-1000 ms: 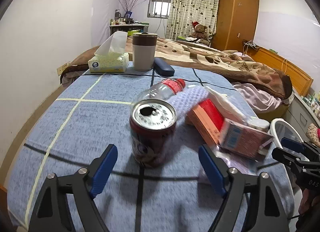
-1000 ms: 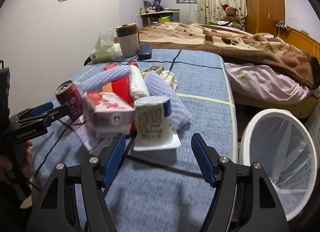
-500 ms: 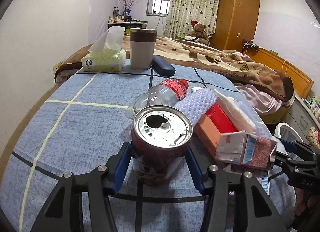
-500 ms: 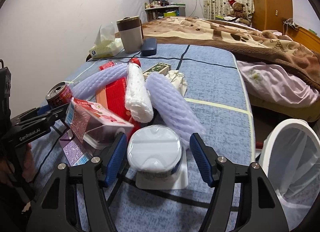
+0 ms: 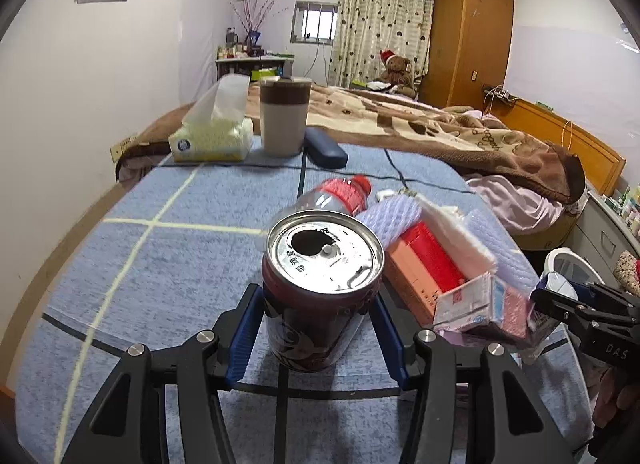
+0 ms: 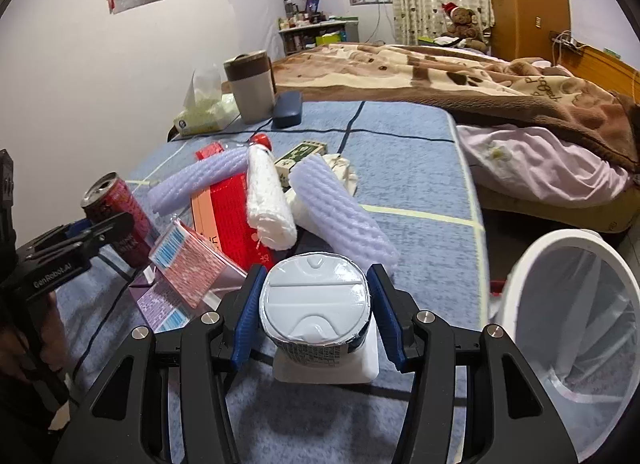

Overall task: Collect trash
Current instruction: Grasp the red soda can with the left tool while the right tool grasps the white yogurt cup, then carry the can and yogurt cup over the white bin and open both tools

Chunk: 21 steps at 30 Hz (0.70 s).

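Observation:
A dark red drink can [image 5: 320, 304] with an open silver top stands upright on the blue cloth-covered table [image 5: 160, 276]. My left gripper [image 5: 318, 302] is shut on it, blue pads pressed to both sides. A white foil-lidded yogurt cup [image 6: 316, 304] stands upright near the table's right edge, and my right gripper [image 6: 316, 284] is shut on it. The right wrist view also has the can [image 6: 120, 204] at the left, inside the left gripper [image 6: 100, 228]. The white lined trash bin [image 6: 580, 304] stands on the floor to the right of the table.
Between the grippers lies a pile: a clear bottle [image 5: 336, 192], foam net sleeves [image 6: 340, 212], a red box [image 6: 232, 216], a pink carton [image 6: 188, 260]. A tissue box [image 5: 212, 140], tumbler [image 5: 284, 120] and dark case [image 5: 326, 148] sit at the table's far end, before the bed.
Both grippers went from wide open to closed, the left onto the can and the right onto the yogurt cup. The pink carton has tipped over toward the left.

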Each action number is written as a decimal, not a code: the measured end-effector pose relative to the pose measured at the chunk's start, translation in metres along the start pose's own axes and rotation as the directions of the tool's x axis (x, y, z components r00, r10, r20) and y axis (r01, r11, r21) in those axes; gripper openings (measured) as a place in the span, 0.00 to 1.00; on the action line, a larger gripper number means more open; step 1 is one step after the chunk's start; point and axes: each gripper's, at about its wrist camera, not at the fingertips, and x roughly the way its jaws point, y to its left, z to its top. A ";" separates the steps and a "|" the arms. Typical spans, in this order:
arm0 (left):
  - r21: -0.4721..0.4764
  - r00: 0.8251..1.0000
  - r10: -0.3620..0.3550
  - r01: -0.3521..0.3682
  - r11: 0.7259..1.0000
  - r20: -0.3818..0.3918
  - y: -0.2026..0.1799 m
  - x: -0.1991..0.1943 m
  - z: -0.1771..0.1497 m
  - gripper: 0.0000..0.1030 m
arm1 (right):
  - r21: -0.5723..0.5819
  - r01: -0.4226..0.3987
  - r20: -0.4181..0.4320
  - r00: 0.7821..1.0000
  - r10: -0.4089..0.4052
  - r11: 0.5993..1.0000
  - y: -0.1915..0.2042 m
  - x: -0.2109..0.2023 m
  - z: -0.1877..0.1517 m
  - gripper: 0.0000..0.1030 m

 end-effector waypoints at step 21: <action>0.101 0.987 -0.148 0.141 0.985 0.066 -0.084 -0.060 0.023 0.53 | 0.100 0.052 0.126 0.990 -0.065 0.994 -0.047 -0.053 -0.005 0.51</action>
